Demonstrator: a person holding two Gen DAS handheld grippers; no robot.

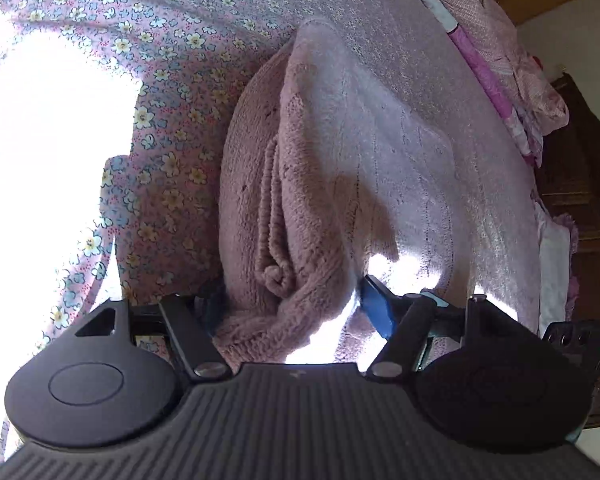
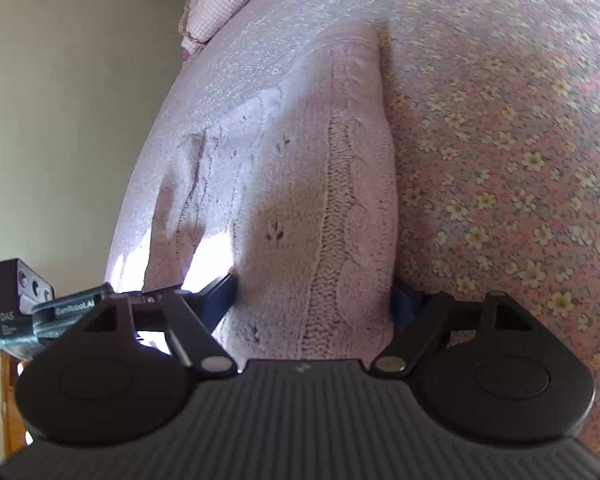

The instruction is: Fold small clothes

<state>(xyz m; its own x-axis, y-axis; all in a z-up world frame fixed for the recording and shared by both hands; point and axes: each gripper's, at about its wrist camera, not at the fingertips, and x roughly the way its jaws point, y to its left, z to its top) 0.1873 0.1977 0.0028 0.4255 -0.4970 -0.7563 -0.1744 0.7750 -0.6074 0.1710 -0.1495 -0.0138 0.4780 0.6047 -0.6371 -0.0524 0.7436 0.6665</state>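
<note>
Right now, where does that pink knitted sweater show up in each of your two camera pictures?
Left wrist view: the pink knitted sweater fills the centre, running down between the left gripper fingers.
Right wrist view: centre, reaching down into the right gripper.
Shared landmark: the floral bedsheet, left there, right here.

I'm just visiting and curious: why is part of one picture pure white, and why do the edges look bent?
Left wrist view: sunlight blows out the floral bedsheet to white on the left, with smaller glare patches by the pink knitted garment. Right wrist view: evenly lit, slightly soft, one bright patch on the garment's near edge. Both: fisheye lenses curve the bed's edges.
</note>
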